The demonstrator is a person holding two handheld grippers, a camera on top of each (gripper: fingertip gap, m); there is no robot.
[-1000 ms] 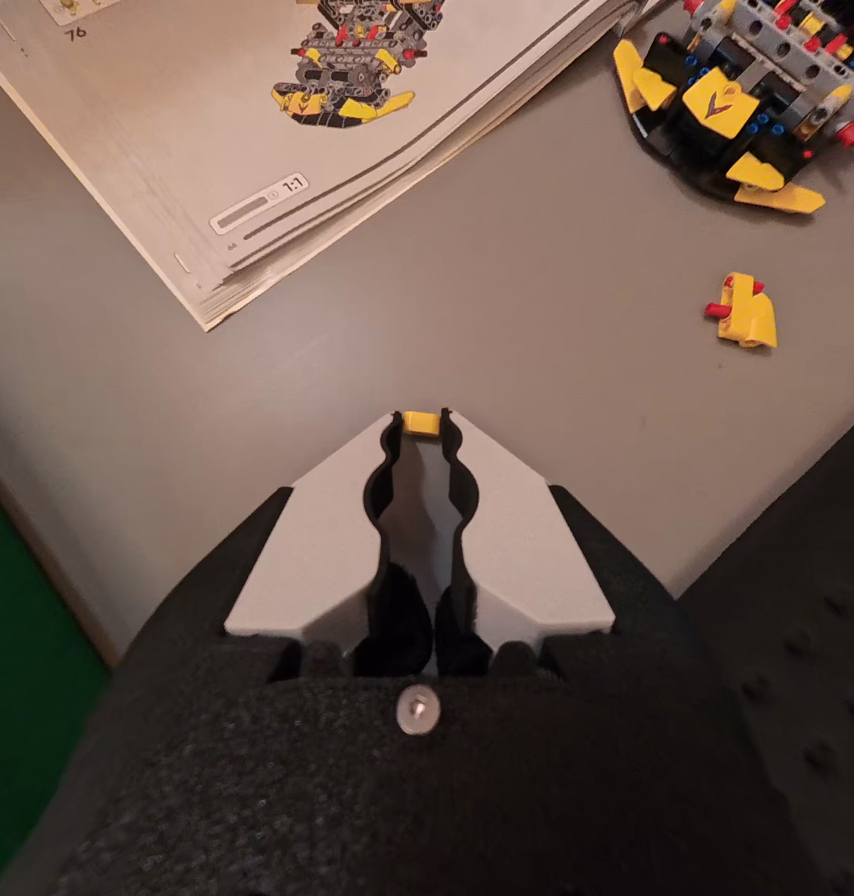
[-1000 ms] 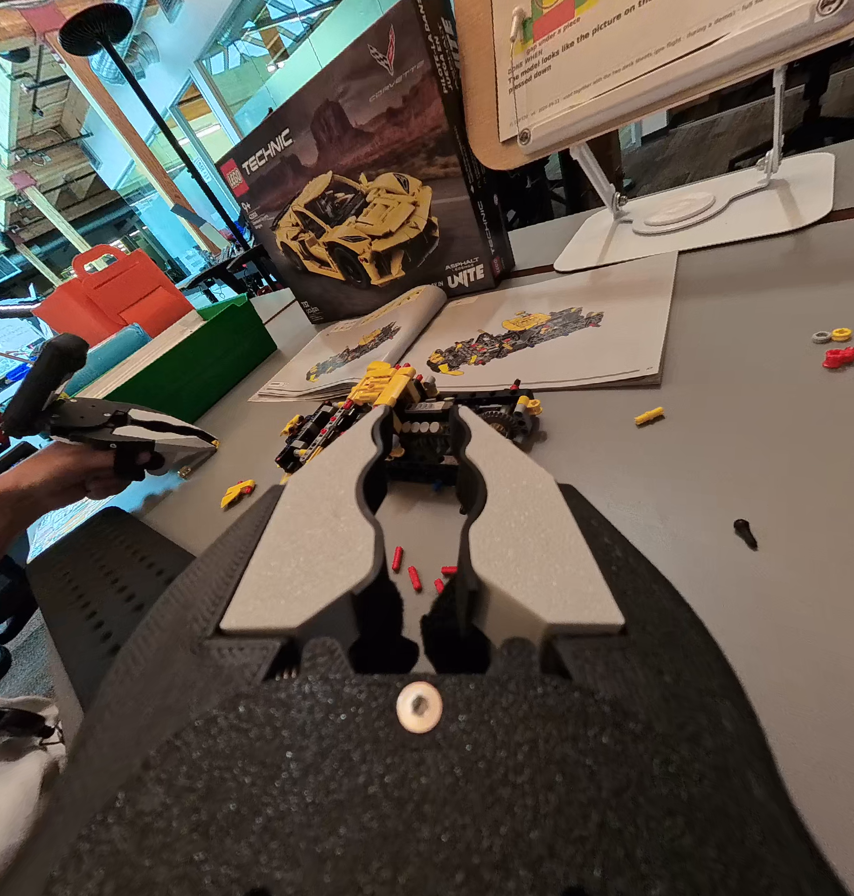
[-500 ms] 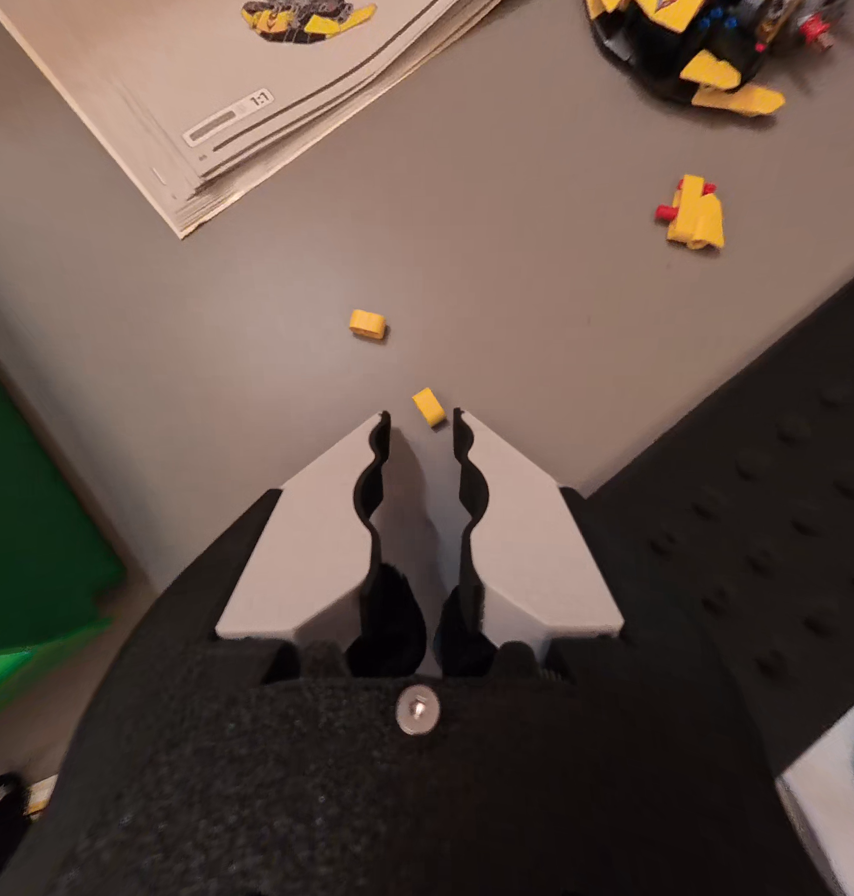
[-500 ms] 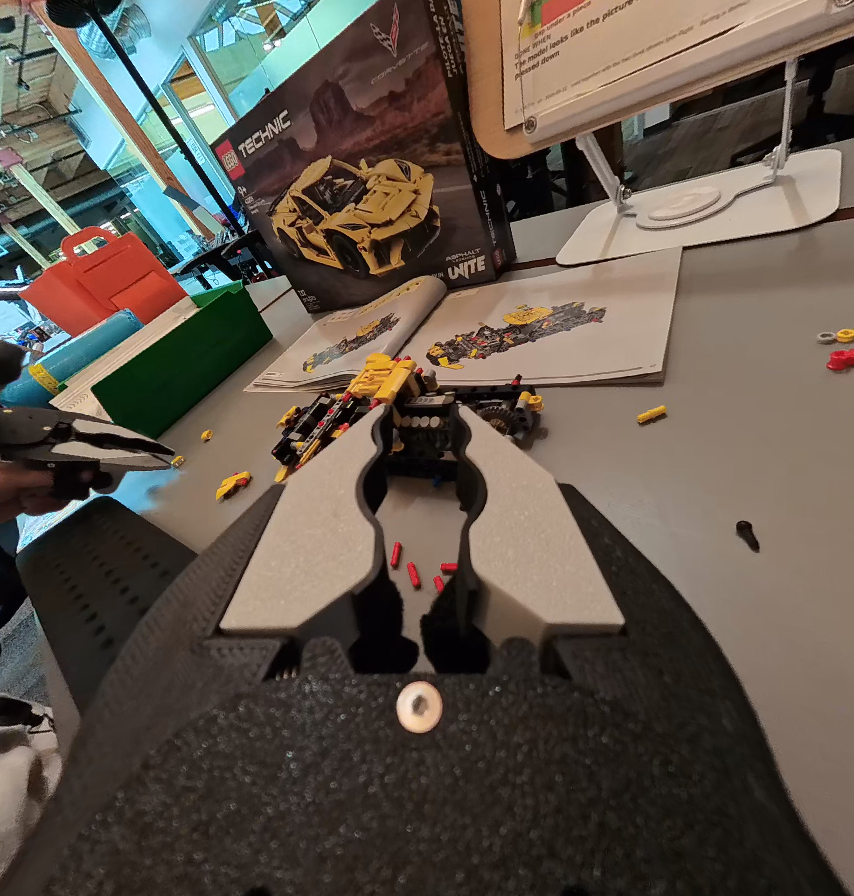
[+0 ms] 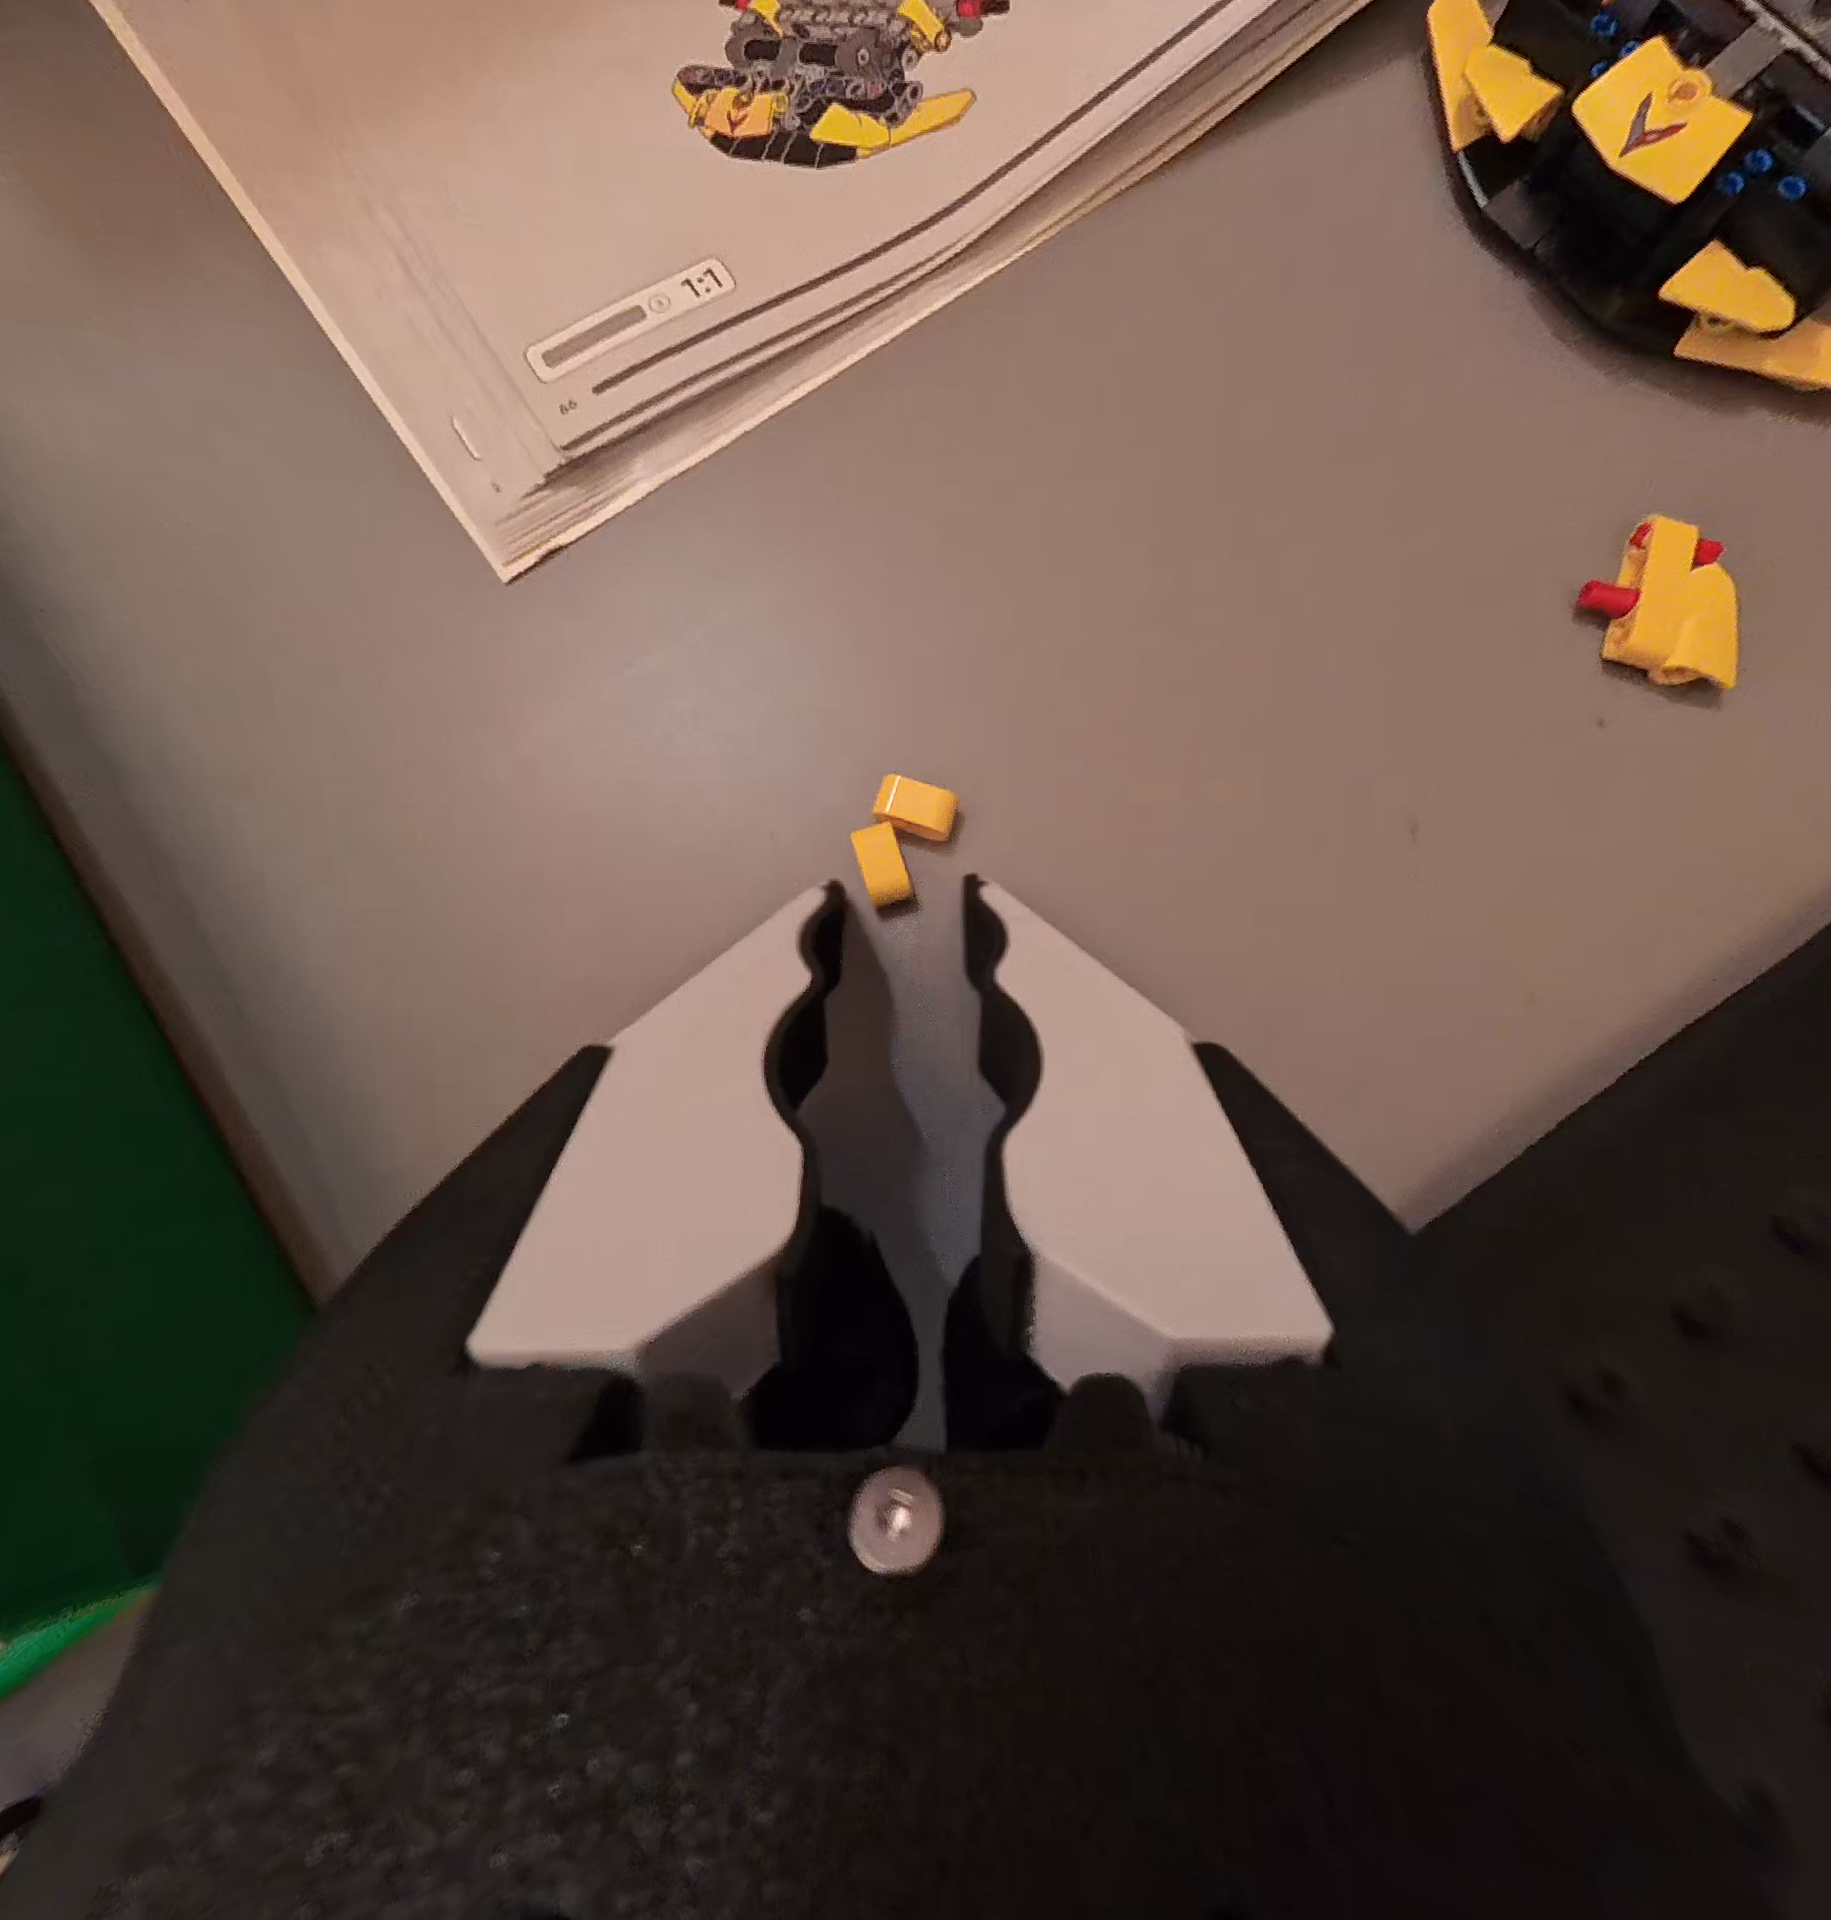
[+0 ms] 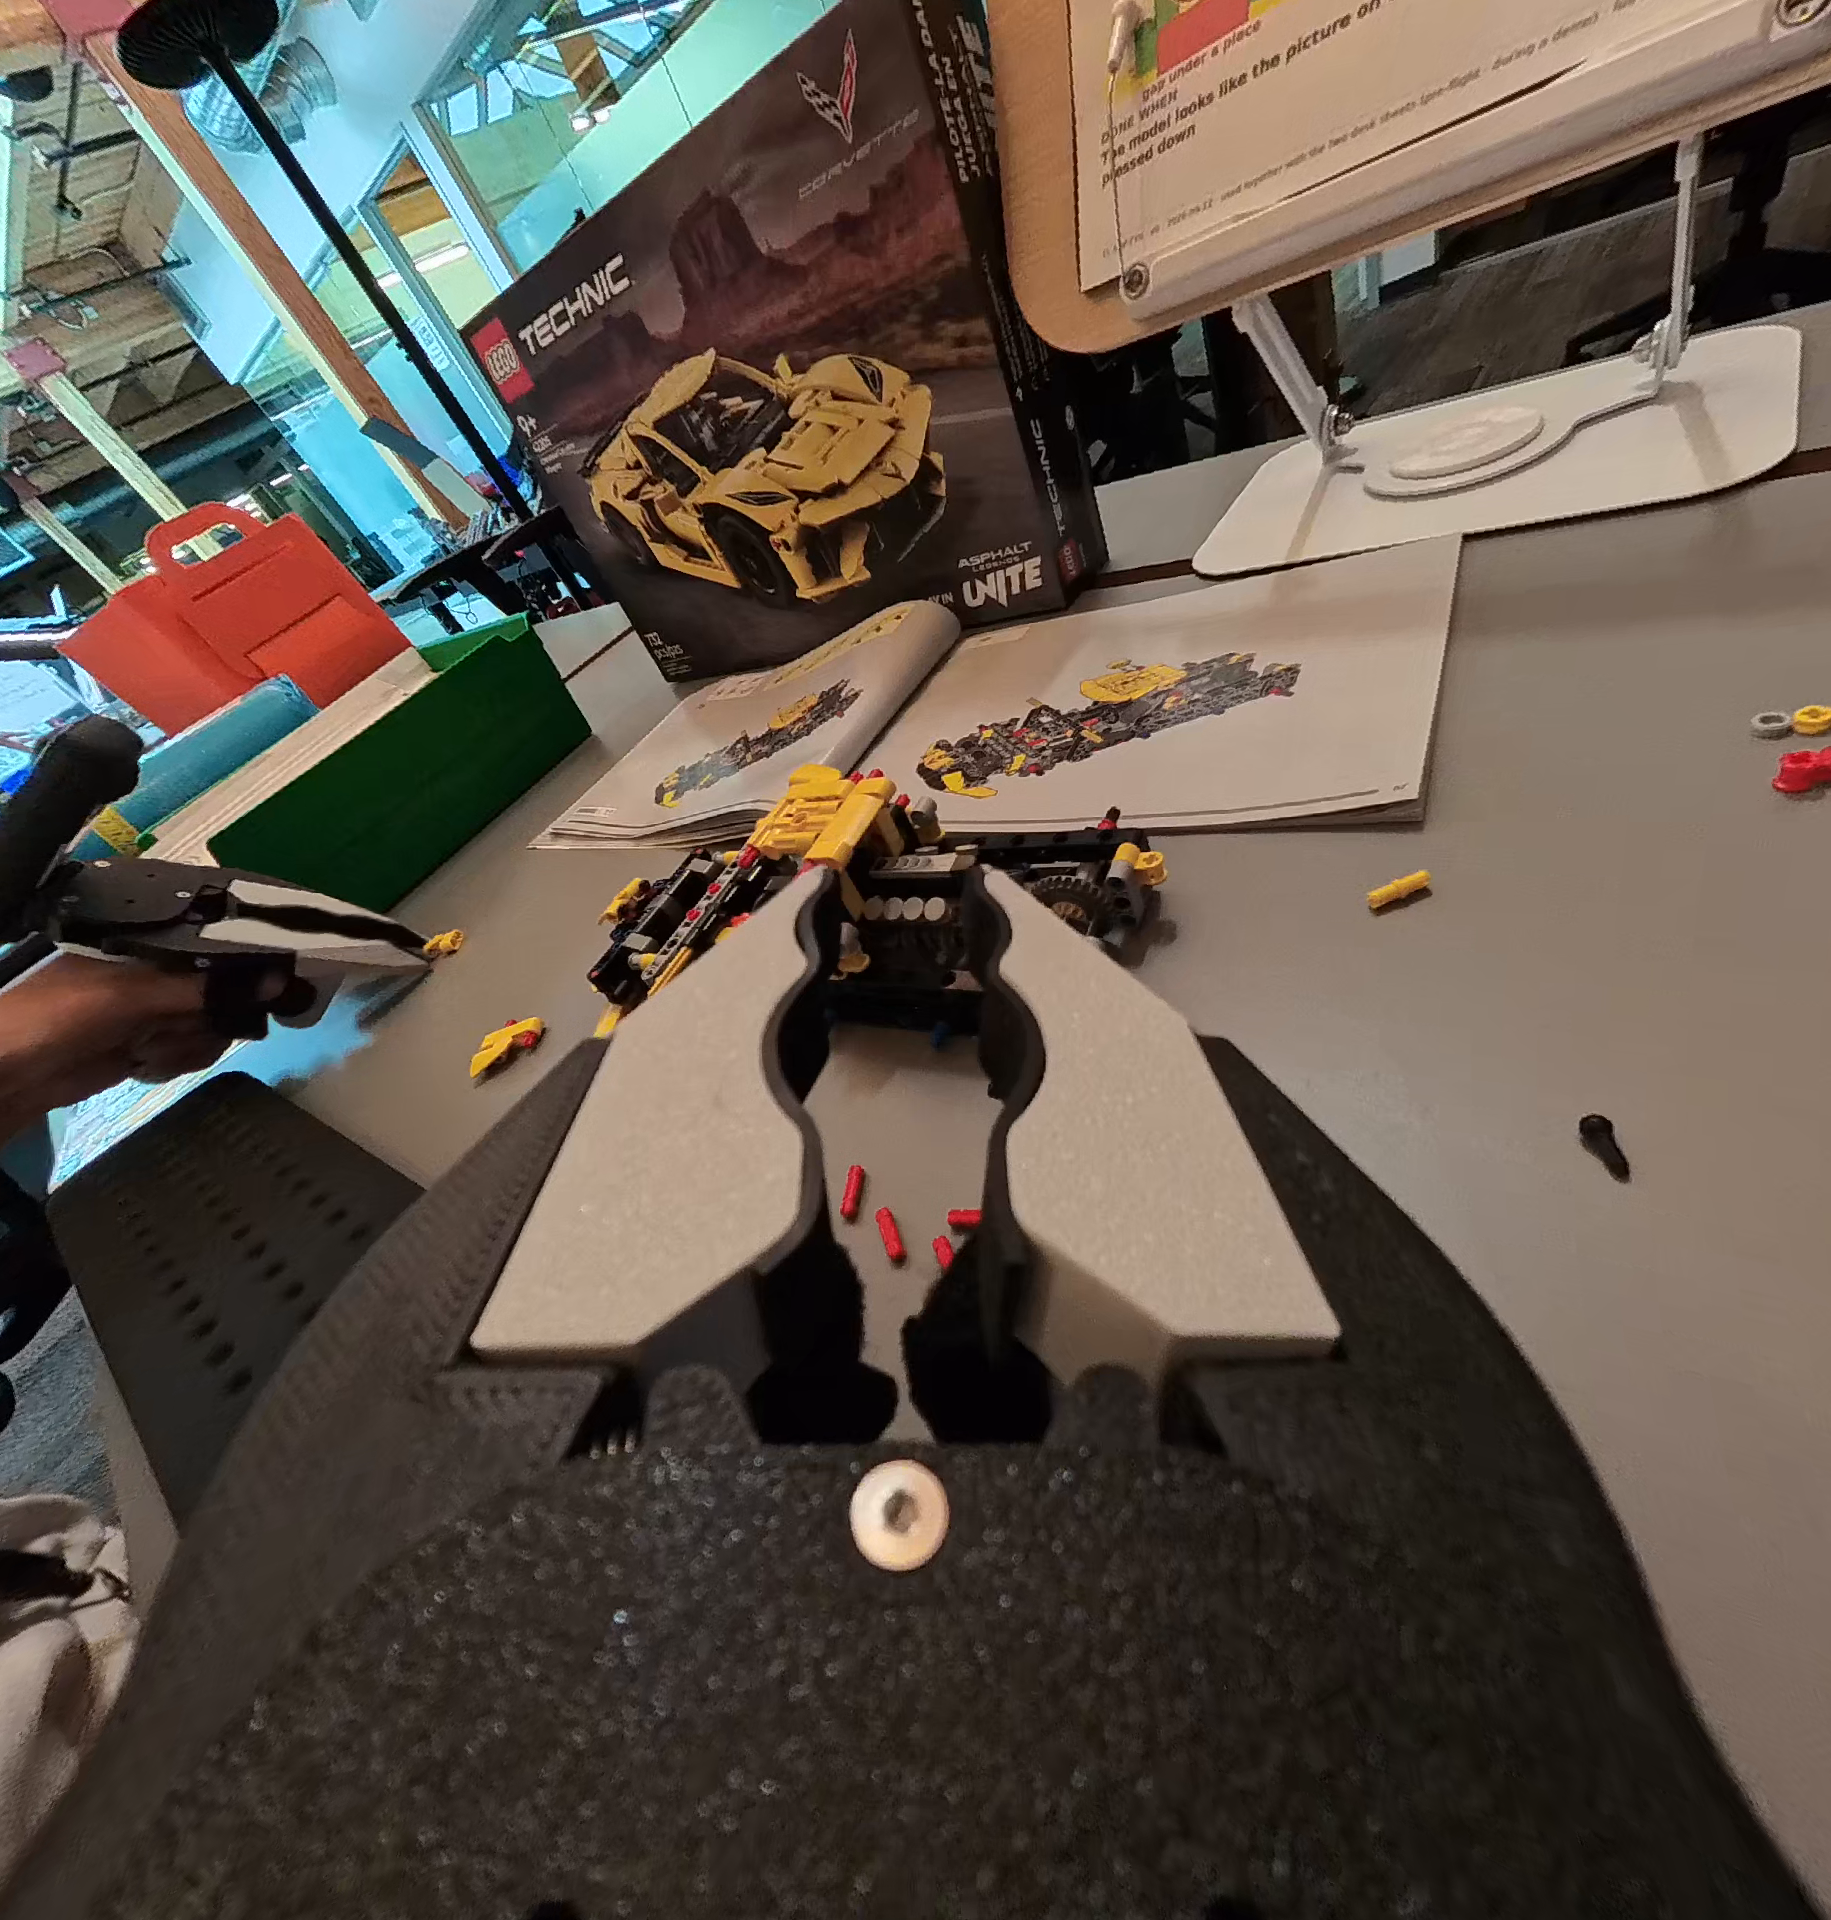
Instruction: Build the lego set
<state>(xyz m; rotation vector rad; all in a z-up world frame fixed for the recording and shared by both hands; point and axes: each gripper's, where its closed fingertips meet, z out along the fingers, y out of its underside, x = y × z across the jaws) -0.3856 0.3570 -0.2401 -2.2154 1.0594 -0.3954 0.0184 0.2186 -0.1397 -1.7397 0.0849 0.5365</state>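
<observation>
The grey table [image 6: 1513, 1039] carries everything. At its far side stands the set's box [image 6: 786, 416], with the open instruction booklet [image 6: 1150, 717] just in front. A green bin [image 6: 391, 769] sits left of the booklet; what it holds cannot be seen. The half-built car model [image 6: 890, 883] lies just before the booklet. The right gripper [image 6: 895, 904] hovers in front of the model, jaws apart, gripping nothing; red pins [image 6: 890, 1231] lie below it. The left gripper [image 5: 895, 888] is left of the model, parted and empty, its tips just behind two small yellow pieces [image 5: 895, 842] that touch each other. A yellow sub-assembly [image 5: 1669, 608] lies between them and the model
</observation>
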